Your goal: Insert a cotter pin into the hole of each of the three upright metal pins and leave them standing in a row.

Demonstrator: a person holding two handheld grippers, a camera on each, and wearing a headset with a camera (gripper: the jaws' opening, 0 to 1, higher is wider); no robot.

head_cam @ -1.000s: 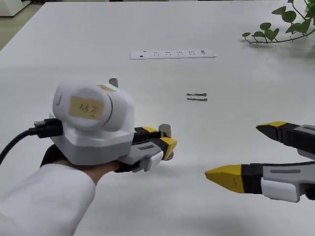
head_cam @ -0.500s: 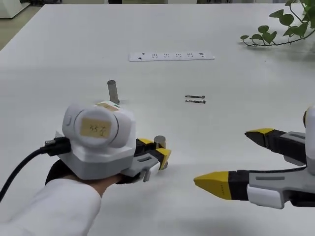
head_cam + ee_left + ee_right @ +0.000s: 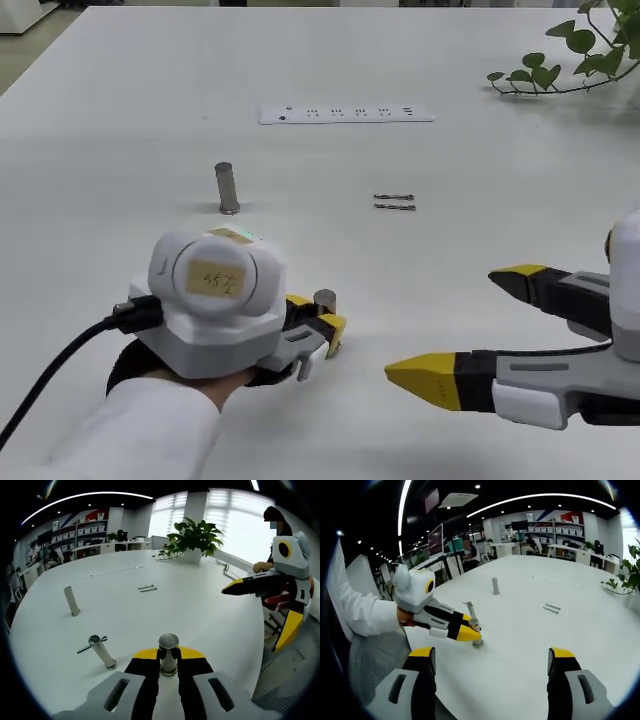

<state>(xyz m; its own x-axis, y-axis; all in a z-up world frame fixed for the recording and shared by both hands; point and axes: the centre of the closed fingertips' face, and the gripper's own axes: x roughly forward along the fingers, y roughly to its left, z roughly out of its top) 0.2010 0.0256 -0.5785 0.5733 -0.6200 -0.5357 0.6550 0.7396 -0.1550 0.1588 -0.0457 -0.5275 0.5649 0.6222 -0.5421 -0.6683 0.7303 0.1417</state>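
My left gripper (image 3: 322,327) is shut on an upright metal pin (image 3: 324,298) low on the white table; the pin (image 3: 168,654) stands between the jaws in the left gripper view. Just left of it, a second pin (image 3: 102,652) leans a little with a cotter pin (image 3: 91,645) through its top. A third, bare pin (image 3: 227,188) stands farther back. Two loose cotter pins (image 3: 395,202) lie side by side mid-table. My right gripper (image 3: 450,325) hovers open at the right, holding nothing, its jaws pointing toward the held pin (image 3: 477,641).
A white power strip (image 3: 346,115) lies across the far part of the table (image 3: 480,170). Leaves of a potted plant (image 3: 570,60) reach in at the far right corner. A black cable (image 3: 60,360) trails from the left gripper.
My left gripper has drawn the held pin nearer to me, uncovering the bare pin behind it. The right gripper has drifted slightly left and stays open.
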